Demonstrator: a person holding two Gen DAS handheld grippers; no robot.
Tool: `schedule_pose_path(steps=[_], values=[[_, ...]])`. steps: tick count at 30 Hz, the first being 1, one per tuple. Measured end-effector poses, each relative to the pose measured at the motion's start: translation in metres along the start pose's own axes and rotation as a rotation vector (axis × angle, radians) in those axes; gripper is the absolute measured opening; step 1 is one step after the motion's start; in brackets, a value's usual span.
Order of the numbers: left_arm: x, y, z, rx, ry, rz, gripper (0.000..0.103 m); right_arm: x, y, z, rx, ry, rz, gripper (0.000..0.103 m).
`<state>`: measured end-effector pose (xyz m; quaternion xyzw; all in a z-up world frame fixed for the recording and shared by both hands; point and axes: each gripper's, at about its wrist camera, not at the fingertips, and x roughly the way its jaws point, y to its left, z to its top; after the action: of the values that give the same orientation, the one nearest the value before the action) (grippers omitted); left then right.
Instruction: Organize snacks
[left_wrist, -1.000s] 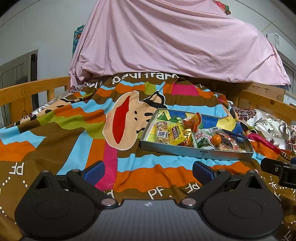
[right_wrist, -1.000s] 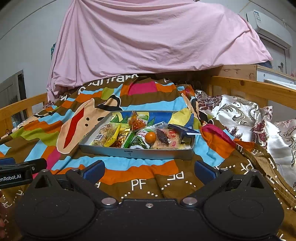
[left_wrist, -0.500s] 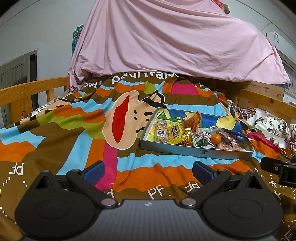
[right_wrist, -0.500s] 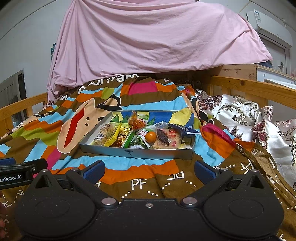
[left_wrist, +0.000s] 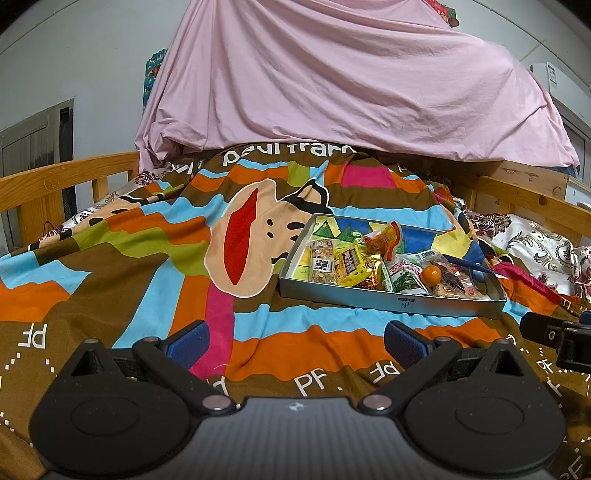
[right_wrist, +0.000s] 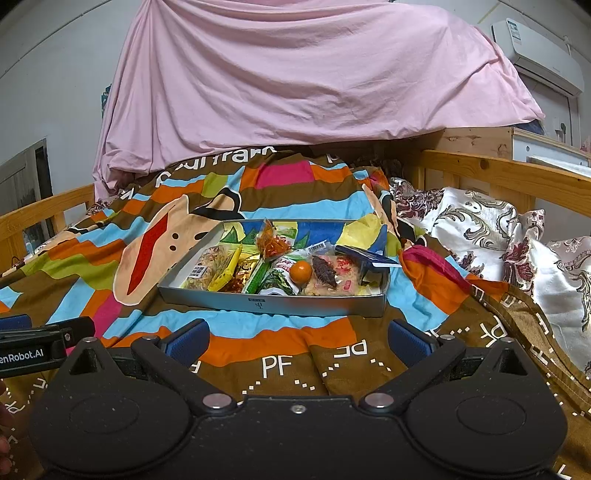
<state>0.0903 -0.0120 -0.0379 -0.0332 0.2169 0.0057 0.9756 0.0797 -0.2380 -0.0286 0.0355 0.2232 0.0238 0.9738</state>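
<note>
Two open grippers wait in front of the snack tray

The left gripper (left_wrist: 295, 341) and the right gripper (right_wrist: 299, 339) both have their fingers spread wide and hold nothing. The snacks (right_wrist: 277, 267) lie piled in the grey tray (right_wrist: 258, 304) on the striped blanket (left_wrist: 110, 266). It is best to reach in slowly and pick one top snack, like the small orange ball (right_wrist: 300, 271), without bumping the tray.

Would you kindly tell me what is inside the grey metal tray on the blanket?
The tray holds packaged snacks crowded along its near side and a small orange fruit. Its printed bottom shows behind; whatever lies under the packets is covered.
</note>
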Motion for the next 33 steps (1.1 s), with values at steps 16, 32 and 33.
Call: schedule_pose_path(steps=[16, 32, 33], values=[[0.0005, 0.0005, -0.0017, 0.004, 0.003, 0.002, 0.103, 0.0001, 0.0, -0.0002, 0.0, 0.003, 0.001, 0.102], [0.0012, 0.0018, -0.003, 0.005, 0.007, 0.002, 0.103, 0.0001, 0.001, -0.0012, -0.001, 0.001, 0.001, 0.102], [0.0013, 0.0015, -0.0027, 0.005, 0.007, 0.002, 0.103, 0.0, 0.0009, -0.0011, 0.0, 0.001, 0.001, 0.102]])
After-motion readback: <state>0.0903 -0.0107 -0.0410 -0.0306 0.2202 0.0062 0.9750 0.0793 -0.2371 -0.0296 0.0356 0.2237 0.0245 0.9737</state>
